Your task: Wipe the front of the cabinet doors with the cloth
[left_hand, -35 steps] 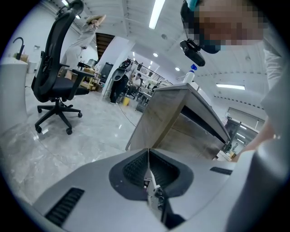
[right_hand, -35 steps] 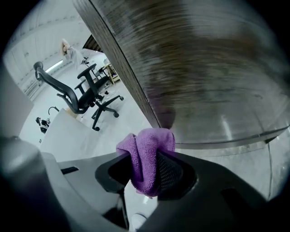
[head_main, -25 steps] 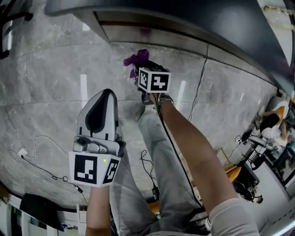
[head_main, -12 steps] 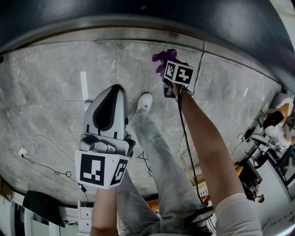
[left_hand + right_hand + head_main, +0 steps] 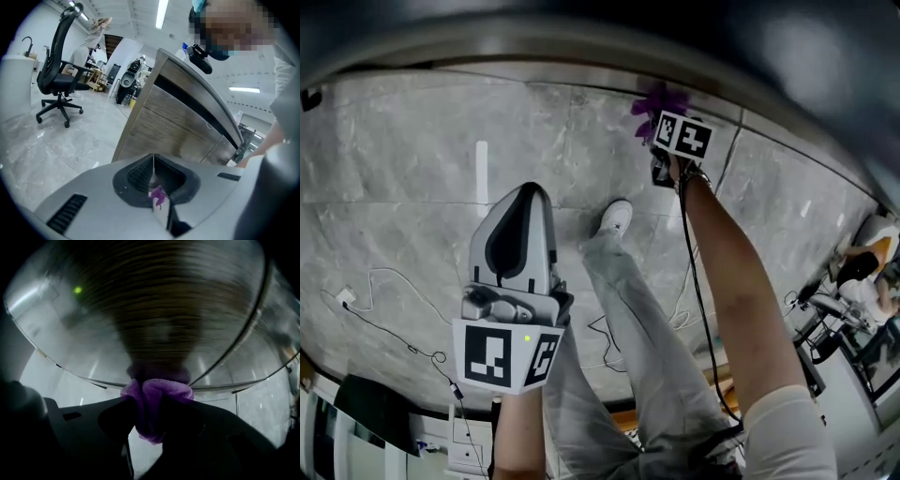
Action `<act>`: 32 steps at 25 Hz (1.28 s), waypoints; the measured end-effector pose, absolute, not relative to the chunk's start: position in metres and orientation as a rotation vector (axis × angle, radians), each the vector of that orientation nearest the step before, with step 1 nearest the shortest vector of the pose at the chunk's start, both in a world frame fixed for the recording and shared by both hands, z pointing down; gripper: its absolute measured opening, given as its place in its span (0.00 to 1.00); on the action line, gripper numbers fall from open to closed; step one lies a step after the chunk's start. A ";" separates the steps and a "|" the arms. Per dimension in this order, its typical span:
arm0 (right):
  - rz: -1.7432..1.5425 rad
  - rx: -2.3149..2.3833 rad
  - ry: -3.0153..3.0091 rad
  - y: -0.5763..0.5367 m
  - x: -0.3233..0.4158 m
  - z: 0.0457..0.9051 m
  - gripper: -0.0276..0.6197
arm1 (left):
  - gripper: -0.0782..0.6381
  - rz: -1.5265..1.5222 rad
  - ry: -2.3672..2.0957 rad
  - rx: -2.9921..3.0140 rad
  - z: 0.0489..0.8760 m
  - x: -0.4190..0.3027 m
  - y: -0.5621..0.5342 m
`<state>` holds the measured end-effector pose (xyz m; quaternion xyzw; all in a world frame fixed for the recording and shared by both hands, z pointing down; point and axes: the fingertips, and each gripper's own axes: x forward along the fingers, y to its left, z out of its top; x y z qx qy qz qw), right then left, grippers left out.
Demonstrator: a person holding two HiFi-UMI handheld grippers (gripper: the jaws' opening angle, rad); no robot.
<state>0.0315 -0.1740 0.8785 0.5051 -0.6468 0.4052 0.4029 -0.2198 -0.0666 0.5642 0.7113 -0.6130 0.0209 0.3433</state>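
Note:
My right gripper (image 5: 661, 117) is shut on a purple cloth (image 5: 654, 101), held low against the bottom of the cabinet front (image 5: 581, 56). In the right gripper view the bunched purple cloth (image 5: 157, 397) sits between the dark jaws of that same gripper (image 5: 150, 413), pressed to the wood-grain cabinet door (image 5: 154, 315). My left gripper (image 5: 517, 234) hangs over the floor, away from the cabinet, its jaws closed together with nothing held. The left gripper (image 5: 153, 180) points along the wood cabinet side (image 5: 173, 126), and the cloth shows far beyond the jaws.
Grey marble floor tiles (image 5: 403, 178) lie below. A person's leg and white shoe (image 5: 617, 217) stand between the grippers. Cables (image 5: 384, 319) trail on the floor at left. A black office chair (image 5: 58, 70) stands off to the left of the cabinet.
My right gripper with the cloth has moved rightward and up along the cabinet's lower front. The left gripper stayed about where it was.

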 end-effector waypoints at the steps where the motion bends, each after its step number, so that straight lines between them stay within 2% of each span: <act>1: 1.021 1.266 -1.634 -0.175 0.021 0.878 0.26 | 0.13 0.047 -1.603 1.838 0.563 -0.229 -0.065; 19: 1.021 1.108 -1.780 -0.169 -0.245 0.857 0.26 | 0.13 0.012 -1.670 1.730 0.564 -0.416 -0.028; 24: 1.021 1.117 -1.805 -0.166 -0.269 0.835 0.26 | 0.13 0.000 -1.664 1.749 0.553 -0.438 -0.023; 32: 1.078 1.155 -1.930 -0.165 -0.278 0.756 0.26 | 0.13 0.029 -1.665 1.869 0.498 -0.424 -0.022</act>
